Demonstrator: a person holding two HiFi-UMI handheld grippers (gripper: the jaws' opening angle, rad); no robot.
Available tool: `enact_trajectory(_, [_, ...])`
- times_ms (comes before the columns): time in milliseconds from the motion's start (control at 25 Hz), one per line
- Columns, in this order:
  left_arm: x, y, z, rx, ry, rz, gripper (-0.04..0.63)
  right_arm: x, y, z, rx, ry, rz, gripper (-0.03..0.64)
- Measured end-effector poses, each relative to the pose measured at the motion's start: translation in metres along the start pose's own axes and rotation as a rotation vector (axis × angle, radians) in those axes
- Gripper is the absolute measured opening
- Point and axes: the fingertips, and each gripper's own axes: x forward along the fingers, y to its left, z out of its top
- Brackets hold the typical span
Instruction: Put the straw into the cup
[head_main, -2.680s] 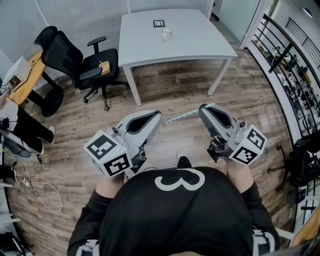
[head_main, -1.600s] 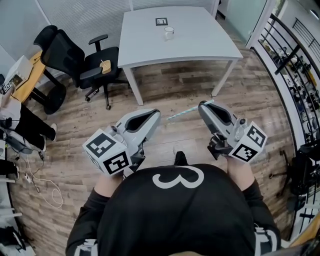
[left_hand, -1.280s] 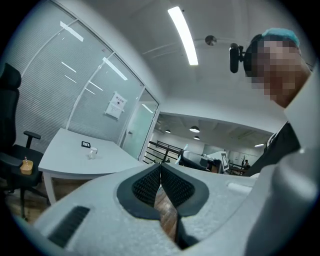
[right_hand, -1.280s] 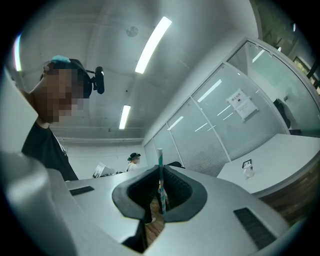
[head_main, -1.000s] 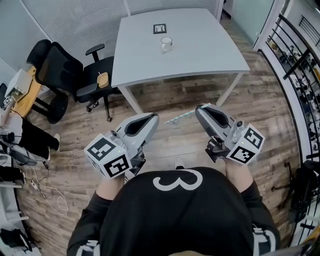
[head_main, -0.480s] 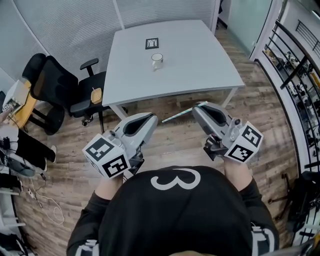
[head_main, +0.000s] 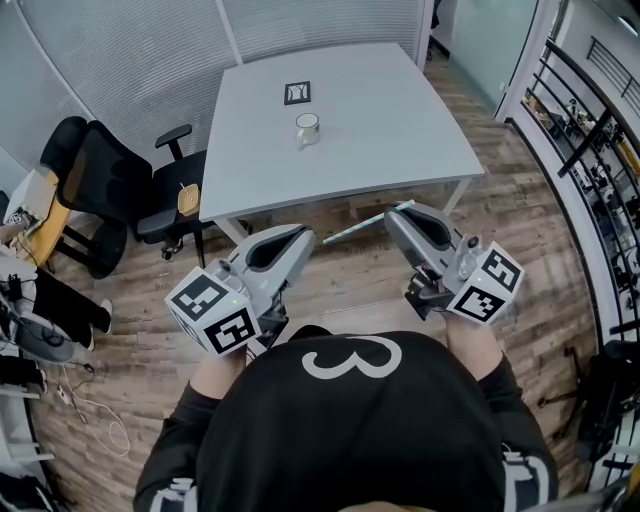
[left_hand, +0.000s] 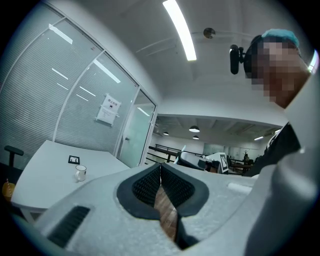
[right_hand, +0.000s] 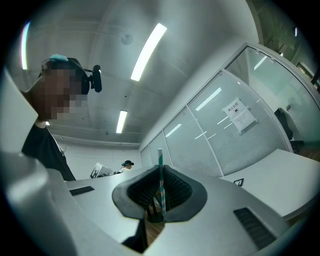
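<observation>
Wooden floor (head_main: 350, 285) lies below a white table (head_main: 400, 120); the cup (head_main: 307, 128) stands on it, well apart from both tools. At left, the left gripper (head_main: 302, 235) is pressed together, nothing inside. At right, the right gripper (head_main: 398, 213) clamps the striped straw (head_main: 355, 229), which points leftward.

The table (head_main: 400, 120) has drawn closer: its near edge, earlier well ahead of the straw (head_main: 365, 224), now lies just beyond it. The cup (head_main: 307, 129) has slid down from the picture's top. The person has apparently walked forward; the black chair (head_main: 100, 180) sits further left.
</observation>
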Motion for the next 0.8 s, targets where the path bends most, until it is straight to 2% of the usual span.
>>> enact_trajectory(560, [0.008, 0.027, -0.009, -0.037, -0.006, -0.018, 0.017, 0.006, -0.019, -0.009, -0.014, 0.026, -0.035, 0.031])
enact_trajectory(800, [0.041, 0.084, -0.002, -0.069, 0.020, -0.026, 0.017, 0.045, -0.072, -0.013, -0.003, 0.051, -0.060, 0.031])
